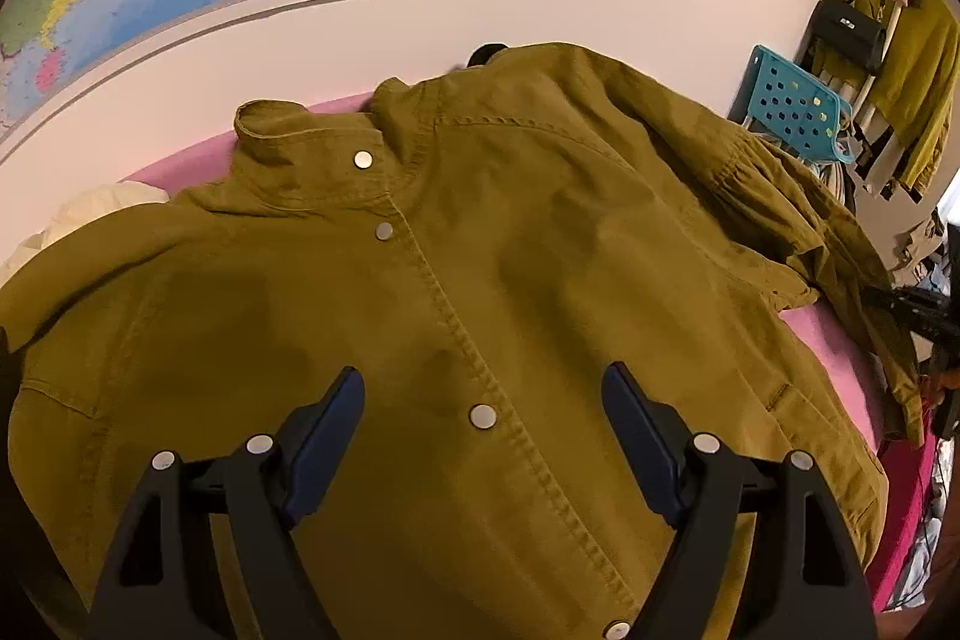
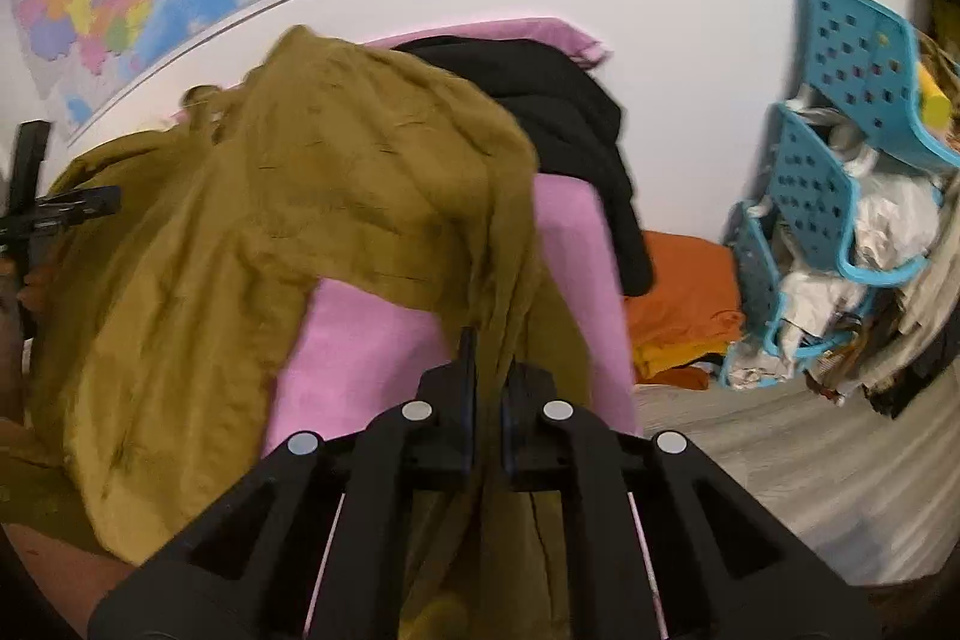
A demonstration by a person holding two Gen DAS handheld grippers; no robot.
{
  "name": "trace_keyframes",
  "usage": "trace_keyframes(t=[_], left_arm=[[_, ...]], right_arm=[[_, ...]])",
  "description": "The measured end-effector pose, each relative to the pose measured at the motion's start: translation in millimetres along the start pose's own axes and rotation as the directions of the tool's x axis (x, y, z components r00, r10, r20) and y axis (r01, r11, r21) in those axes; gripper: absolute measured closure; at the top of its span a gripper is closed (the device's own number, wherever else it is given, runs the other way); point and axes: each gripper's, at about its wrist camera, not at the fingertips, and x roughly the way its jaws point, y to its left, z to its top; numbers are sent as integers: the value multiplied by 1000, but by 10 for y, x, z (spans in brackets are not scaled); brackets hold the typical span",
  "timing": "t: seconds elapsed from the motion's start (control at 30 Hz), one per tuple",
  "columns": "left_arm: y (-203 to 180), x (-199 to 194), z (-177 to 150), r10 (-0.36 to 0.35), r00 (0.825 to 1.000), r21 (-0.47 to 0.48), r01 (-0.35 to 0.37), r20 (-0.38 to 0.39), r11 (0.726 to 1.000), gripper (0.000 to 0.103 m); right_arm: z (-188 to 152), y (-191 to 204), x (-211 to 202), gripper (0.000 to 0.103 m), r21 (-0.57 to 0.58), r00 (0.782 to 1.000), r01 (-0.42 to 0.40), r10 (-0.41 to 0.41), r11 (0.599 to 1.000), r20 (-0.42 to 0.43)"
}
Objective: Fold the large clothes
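i'm looking at a bed with a pink cover (image 1: 840,340), set against the far wall, and an olive-green jacket (image 1: 480,280) lies spread front-up across most of it, collar toward the wall, its snap placket running toward me. on the far left a cream-white cloth (image 1: 78,220) lies on the cover, the jacket's shoulder overlapping its near edge, and a black garment (image 2: 558,112) is heaped at the far right end of the bed, draping over that edge. on the floor (image 2: 810,460) to the right, beside the bed, i see orange clothes (image 2: 684,304) in a low pile.

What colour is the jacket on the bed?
Olive-mustard jacket with silver snaps; the left wrist view shows it best.
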Motion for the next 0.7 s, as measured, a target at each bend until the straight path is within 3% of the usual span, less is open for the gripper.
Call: trace_keyframes(t=[0.03,0.1,0.2,0.37,0.5,0.57,0.63,0.7], left_arm=[[-11,-11,0,-5,1000,1,5,2,1000,25],[-20,-63,-3,-24,1000,7,24,16,1000,25],[16,-178,7,-51,998,5,51,40,999,25],[173,-438,53,-140,985,-37,145,102,989,25],[318,-708,49,-170,970,-38,179,174,983,25],[404,-812,28,-155,969,-44,166,193,985,25],[528,-872,-20,-137,970,-65,153,199,986,24],[629,-870,-74,-125,975,-84,142,182,986,24]], right_arm=[[24,45,-52,97,-12,1000,-28,28,1000,3],[197,158,-280,97,-22,987,-159,159,987,21],[548,453,-700,98,-69,928,-359,364,931,75],[988,1191,-901,95,-198,819,-547,569,814,78],[1201,1870,-454,86,-243,749,-643,663,726,0],[1232,2148,-54,85,-224,728,-675,683,703,-52],[1235,2359,375,85,-199,718,-693,687,693,-110],[1215,2448,838,85,-150,735,-678,664,719,-137]])
